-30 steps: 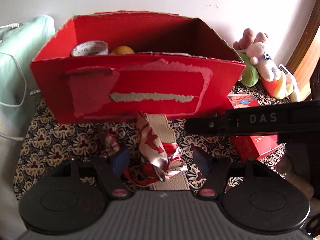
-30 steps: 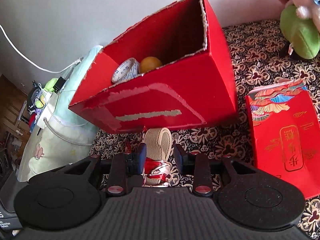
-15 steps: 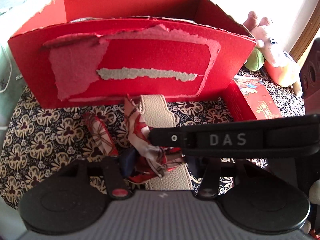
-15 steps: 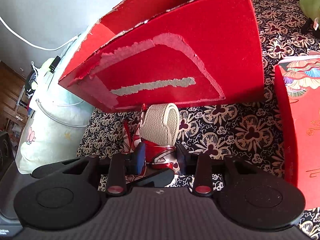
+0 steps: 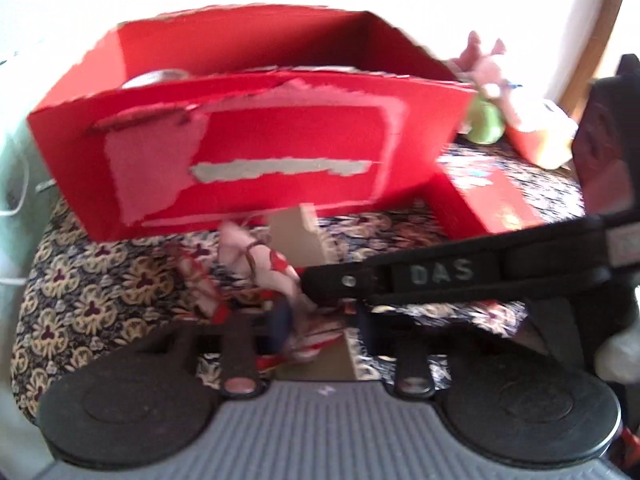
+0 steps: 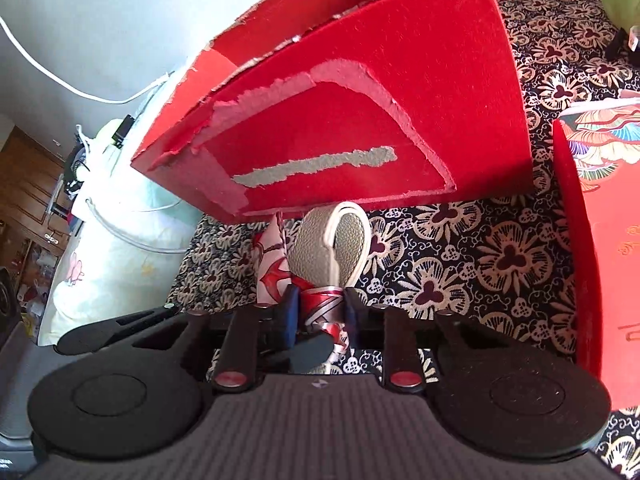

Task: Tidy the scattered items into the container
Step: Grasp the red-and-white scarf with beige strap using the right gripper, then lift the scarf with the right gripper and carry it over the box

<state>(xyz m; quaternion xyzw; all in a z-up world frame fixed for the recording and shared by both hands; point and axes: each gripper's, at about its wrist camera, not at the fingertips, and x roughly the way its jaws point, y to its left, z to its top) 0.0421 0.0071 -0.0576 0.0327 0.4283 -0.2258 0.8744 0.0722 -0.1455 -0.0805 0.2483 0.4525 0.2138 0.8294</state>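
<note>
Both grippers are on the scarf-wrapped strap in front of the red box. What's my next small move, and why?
Probably lift both together. The right gripper pinches the scarf-wrapped strap; the left gripper's jaws are closing on its scarf, and the strap lies below the red box's rim.

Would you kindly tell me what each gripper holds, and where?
Both pinch the red-patterned scarf tied round the beige strap; the left's jaws are closing.
</note>
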